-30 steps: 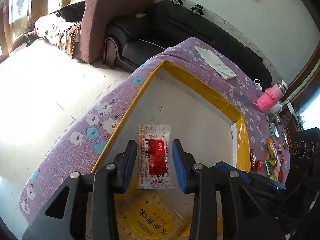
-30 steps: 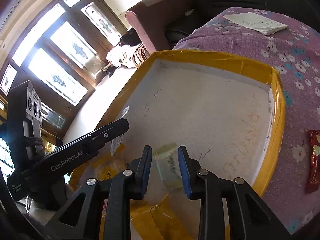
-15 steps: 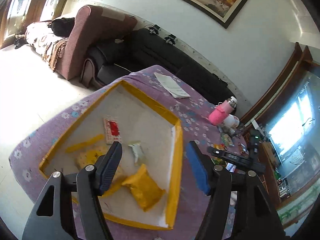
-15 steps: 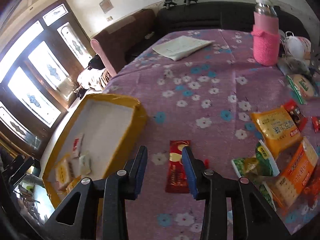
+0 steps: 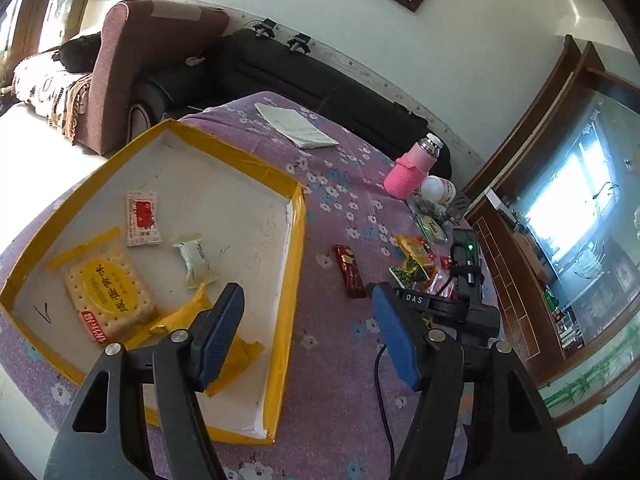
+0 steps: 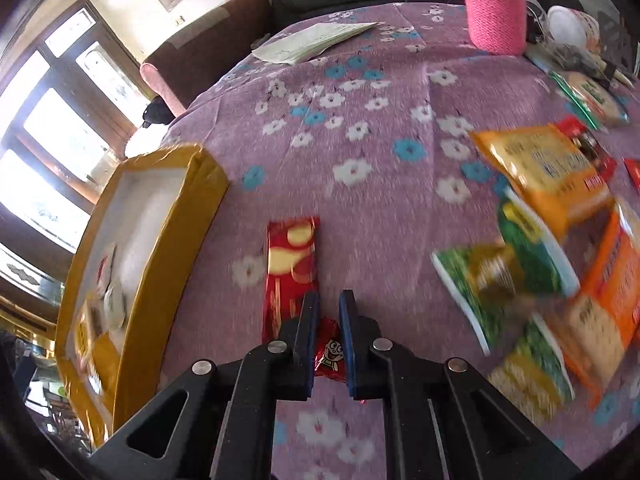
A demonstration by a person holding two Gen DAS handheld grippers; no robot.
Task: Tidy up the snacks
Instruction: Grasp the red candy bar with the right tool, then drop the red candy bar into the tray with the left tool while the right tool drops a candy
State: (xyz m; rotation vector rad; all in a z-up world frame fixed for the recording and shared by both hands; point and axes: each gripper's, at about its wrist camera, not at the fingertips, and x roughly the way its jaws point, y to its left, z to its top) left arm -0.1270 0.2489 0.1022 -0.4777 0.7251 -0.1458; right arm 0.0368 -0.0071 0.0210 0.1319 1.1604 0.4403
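Observation:
A yellow-rimmed tray holds a cracker pack, a red-and-white sachet, a small white-green candy and a yellow packet. My left gripper hangs open and empty above the tray's right rim. A long red bar lies on the purple flowered cloth right of the tray. My right gripper is low beside that bar, its jaws shut on a small red candy with a cartoon face. The right gripper's body shows past my left finger.
Loose snack bags lie to the right: an orange one and a green one. A pink-sleeved bottle and folded papers sit farther back. A black sofa stands behind the table, and the floor drops away left of the tray.
The left gripper let the red-and-white sachet go into the tray, opened and drew back upward. The right one dropped the white-green candy, swung right over the cloth and closed on the red candy.

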